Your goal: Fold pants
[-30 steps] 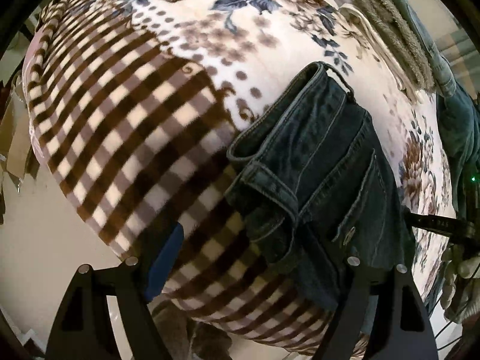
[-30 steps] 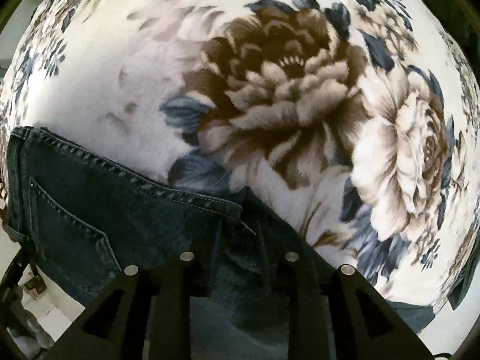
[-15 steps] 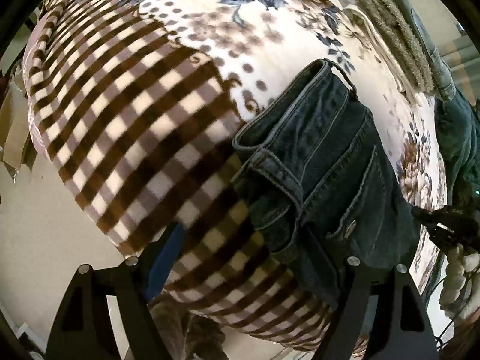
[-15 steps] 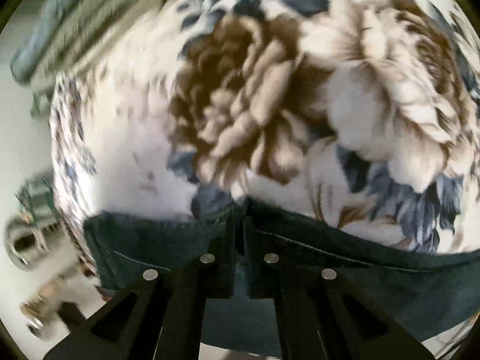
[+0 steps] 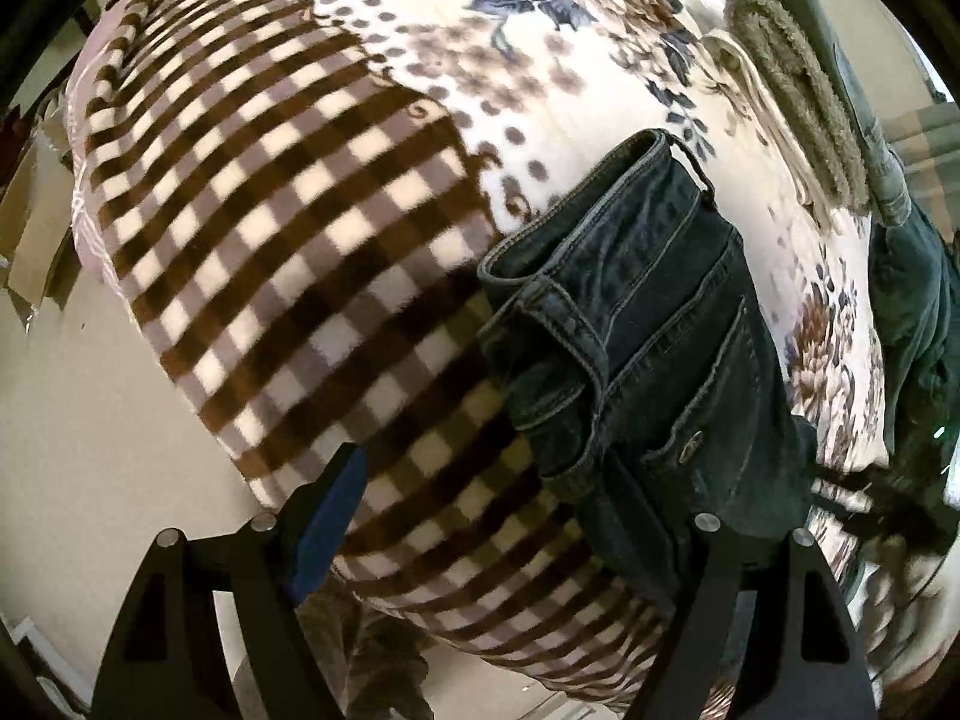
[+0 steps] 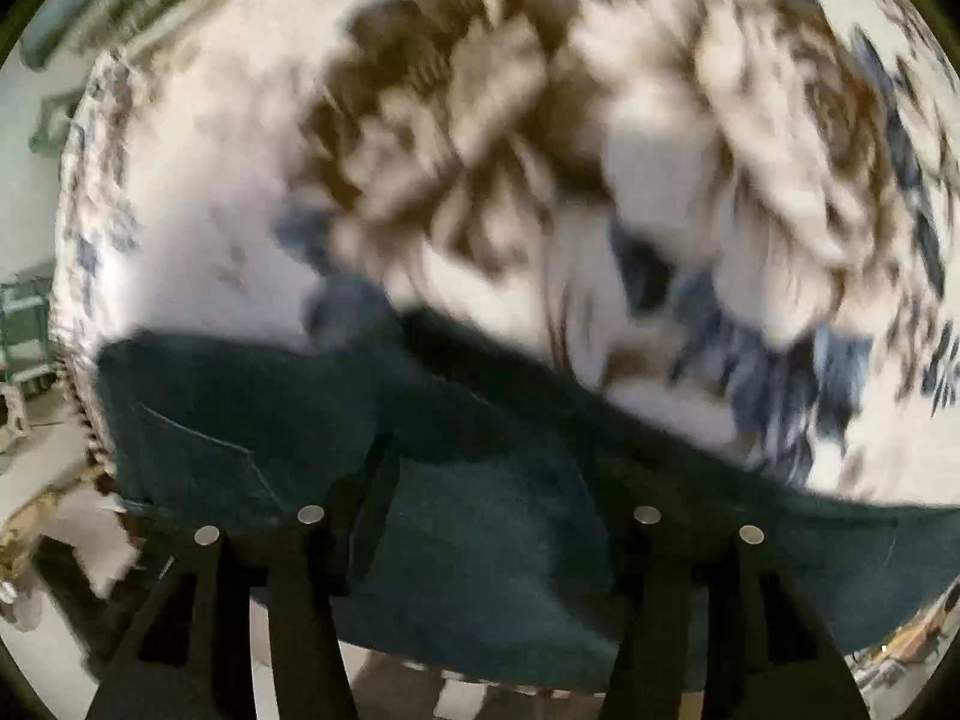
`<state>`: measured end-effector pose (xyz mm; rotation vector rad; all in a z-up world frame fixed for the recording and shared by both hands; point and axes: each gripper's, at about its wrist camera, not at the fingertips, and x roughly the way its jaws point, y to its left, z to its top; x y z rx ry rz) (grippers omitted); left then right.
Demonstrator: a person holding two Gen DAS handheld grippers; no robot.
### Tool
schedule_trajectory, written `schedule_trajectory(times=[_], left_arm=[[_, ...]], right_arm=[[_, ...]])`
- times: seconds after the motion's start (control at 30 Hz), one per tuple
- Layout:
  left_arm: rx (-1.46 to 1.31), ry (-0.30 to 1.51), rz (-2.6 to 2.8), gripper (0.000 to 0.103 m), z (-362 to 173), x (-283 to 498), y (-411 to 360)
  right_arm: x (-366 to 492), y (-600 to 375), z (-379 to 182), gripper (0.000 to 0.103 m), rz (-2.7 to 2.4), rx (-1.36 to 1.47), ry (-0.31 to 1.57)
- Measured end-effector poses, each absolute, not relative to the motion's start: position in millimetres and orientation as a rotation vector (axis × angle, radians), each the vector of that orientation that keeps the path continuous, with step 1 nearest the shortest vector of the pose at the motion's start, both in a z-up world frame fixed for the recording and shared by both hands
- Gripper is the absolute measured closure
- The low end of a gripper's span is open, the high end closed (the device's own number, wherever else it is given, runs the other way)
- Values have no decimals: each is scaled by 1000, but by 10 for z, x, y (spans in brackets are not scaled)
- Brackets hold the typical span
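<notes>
Item: pants (image 5: 654, 324), dark denim, already folded into a compact stack. Location: on a bed under a fleece blanket (image 5: 288, 192), checked brown toward 9 o'clock in the left wrist view, floral toward 12 and 3 o'clock; the stack straddles the boundary of the two patterns, with its waistband end toward 12 o'clock.

Left tool (image 5: 510, 516): jaws wide apart, holding nothing, poised over the near end of the stack, one finger above denim, one above check.

Right tool (image 6: 474, 468): jaws opening, denim beneath and between them, pads not pressing; view blurred.

Step in hand, as judged: releasing the fold on the right side.

Handling notes: let the cloth drop fully clear before lifting away, so no seam snags. Lift straight up. Keep the layers square; press down on the thick waistband, which may spring open.

Nearby: another garment (image 5: 798, 90) at 1 o'clock, well apart.
</notes>
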<state>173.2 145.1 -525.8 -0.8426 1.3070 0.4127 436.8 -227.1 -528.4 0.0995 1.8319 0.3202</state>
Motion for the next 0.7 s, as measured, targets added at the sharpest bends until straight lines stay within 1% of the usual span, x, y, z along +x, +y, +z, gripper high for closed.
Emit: schedule_trajectory(times=[0.07,0.1,0.17,0.23,0.3,0.37,0.4,0.53,0.6,0.63,0.67,0.7], left_arm=[[-837,1312,412,23,-5258,1730,1455],[-833,1317,412,23,-5260,1730,1456],[-827,1320,411,23,-5258,1719,1469],[-819,1319,409,23,-5253,1722,1467],[-814,1316,411,23,-5243,1718,1465],[-820,1314,414,23,-5251,1735,1453],[-823,1315,415,23,-5257,1741,1449],[-828,1316,415,23,-5268,1771,1416],[-826,1314,415,23,-5263,1777,1417],[-827,1312,417,23,-5261,1780,1418],[-827,1311,417,23,-5260,1779,1420],[-827,1310,418,23,-5260,1777,1421]], right_arm=[[4108,-2183,-5422,45,399,63,1896],[4031,-2129,-5429,45,427,23,1900],[3870,-1999,-5313,45,492,-136,1851],[3898,-2003,-5148,45,512,-147,1789],[4039,-2085,-4985,45,504,-67,1715],[4249,-2209,-4941,45,453,36,1666],[4349,-2255,-5008,45,442,91,1682],[4558,-2301,-5579,45,487,342,1895],[4548,-2240,-5676,47,514,306,1909],[4545,-2217,-5671,58,536,302,1893],[4533,-2218,-5640,73,550,287,1876],[4525,-2237,-5573,84,538,246,1841]])
